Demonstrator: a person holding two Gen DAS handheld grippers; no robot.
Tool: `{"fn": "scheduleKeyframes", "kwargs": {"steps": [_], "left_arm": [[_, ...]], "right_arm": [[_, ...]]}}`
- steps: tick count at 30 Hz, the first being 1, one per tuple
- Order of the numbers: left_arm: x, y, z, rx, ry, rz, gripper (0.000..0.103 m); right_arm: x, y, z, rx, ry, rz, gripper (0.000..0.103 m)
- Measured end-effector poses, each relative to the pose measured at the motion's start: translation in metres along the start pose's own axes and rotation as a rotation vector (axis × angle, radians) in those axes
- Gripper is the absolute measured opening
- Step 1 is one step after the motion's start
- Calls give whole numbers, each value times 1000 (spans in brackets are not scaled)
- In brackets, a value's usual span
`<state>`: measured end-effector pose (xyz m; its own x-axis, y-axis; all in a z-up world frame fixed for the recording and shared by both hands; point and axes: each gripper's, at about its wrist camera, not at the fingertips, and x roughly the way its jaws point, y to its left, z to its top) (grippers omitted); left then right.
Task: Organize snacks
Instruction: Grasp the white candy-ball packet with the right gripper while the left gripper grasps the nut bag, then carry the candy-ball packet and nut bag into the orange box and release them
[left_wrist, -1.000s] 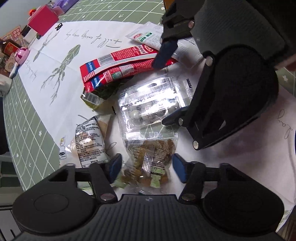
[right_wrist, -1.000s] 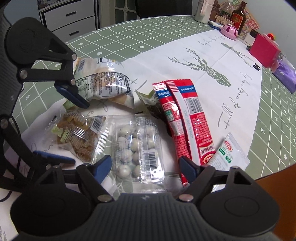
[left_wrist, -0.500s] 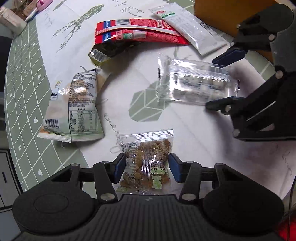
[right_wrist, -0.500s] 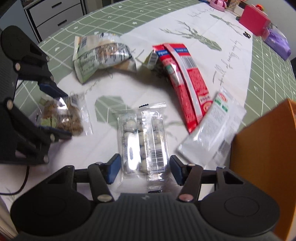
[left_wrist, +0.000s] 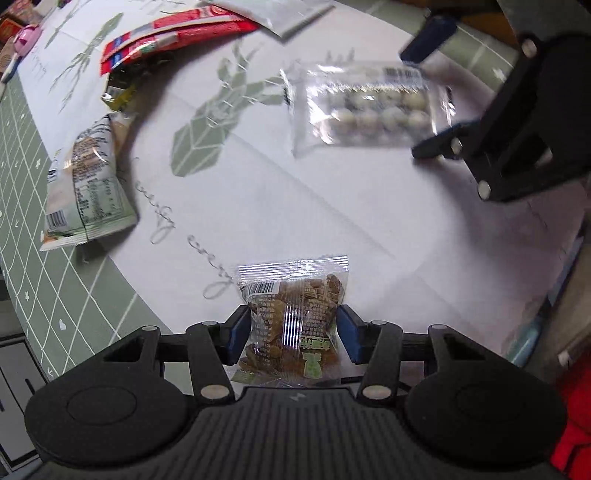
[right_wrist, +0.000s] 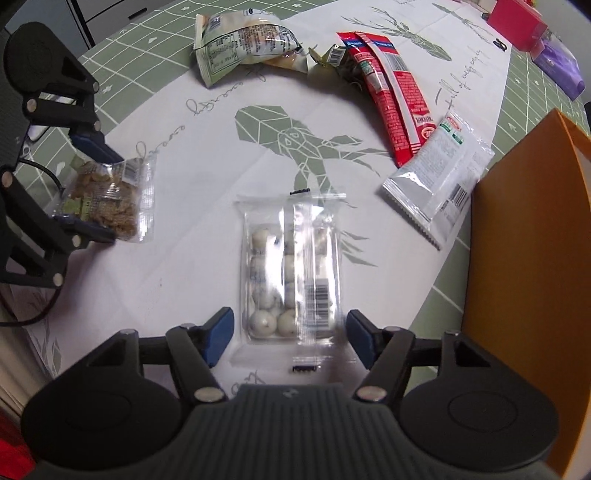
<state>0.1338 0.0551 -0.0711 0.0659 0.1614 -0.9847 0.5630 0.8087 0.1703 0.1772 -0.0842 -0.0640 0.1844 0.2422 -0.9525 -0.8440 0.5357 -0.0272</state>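
My left gripper (left_wrist: 291, 338) is shut on a clear packet of brown snacks (left_wrist: 295, 314) and holds it above the white deer-print cloth (left_wrist: 332, 206). It also shows in the right wrist view (right_wrist: 107, 199). A clear packet of white round candies (right_wrist: 291, 273) lies between the jaws of my right gripper (right_wrist: 290, 338), whose blue pads stand a little off its sides. In the left wrist view the candy packet (left_wrist: 365, 107) looks blurred beside the right gripper (left_wrist: 432, 92).
A pale green bag (right_wrist: 243, 46), two red stick packs (right_wrist: 391, 92) and a white sachet (right_wrist: 439, 177) lie on the cloth. An orange box (right_wrist: 528, 258) stands at the right. A pink box (right_wrist: 517, 22) and purple bag (right_wrist: 557, 62) sit far back.
Both grippers have pulled back and apart, each carrying its packet away from the pile. The brown snack packet is lifted higher; the candy packet moved toward the orange box.
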Motion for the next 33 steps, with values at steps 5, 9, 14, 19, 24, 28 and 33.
{"fn": "scheduleKeyframes", "kwargs": {"steps": [5, 9, 14, 19, 24, 28, 33], "left_arm": [[-2, -11, -4, -25, -76, 31, 74], [-3, -12, -3, -51, -100, 28, 80], [-1, -6, -14, -63, -100, -3, 80], [-1, -6, -22, -59, -76, -18, 71], [-2, -11, -25, -59, -45, -24, 60], [-6, -16, -22, -68, -47, -19, 57], [-25, -31, -17, -61, -50, 7, 57]], "right_arm": [[-3, -4, 7, 13, -67, -16, 72], [2, -7, 16, 40, -110, 2, 72], [12, 0, 19, 36, -92, 7, 71], [9, 1, 15, 40, -98, 19, 63], [7, 2, 12, 40, -88, 11, 55], [2, 4, 9, 41, -74, 0, 50], [-9, 9, 0, 17, -59, -24, 49]]}}
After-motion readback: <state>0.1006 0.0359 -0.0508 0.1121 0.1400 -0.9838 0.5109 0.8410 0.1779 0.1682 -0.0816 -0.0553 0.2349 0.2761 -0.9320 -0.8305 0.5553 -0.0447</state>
